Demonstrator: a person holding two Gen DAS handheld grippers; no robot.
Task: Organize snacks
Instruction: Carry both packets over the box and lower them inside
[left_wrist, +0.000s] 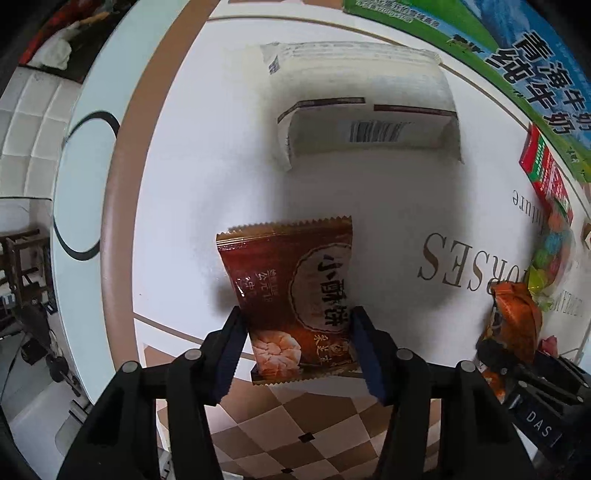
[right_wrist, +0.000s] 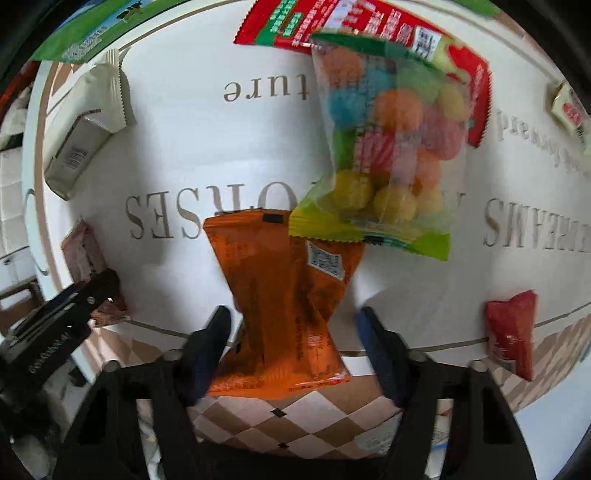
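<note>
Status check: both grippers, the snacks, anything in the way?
Left gripper clamped on brown pastry packet. Right gripper straddling orange packet, grip unclear. Candy bag overlaps it.

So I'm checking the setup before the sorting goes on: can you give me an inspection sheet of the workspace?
Surface: white tablecloth with grey lettering and a checkered border.
Job's things: brown pastry packet, orange snack packet, bag of coloured candy balls, red packet, cream wrapped packet.
Clutter: green and blue milk carton box at the table's far edge.
Grippers: left gripper pads against the brown pastry packet's sides; right gripper straddles the orange snack packet, contact unclear through blur.
Cables: nothing seen.
Surroundings: tiled floor, dark wooden furniture.
</note>
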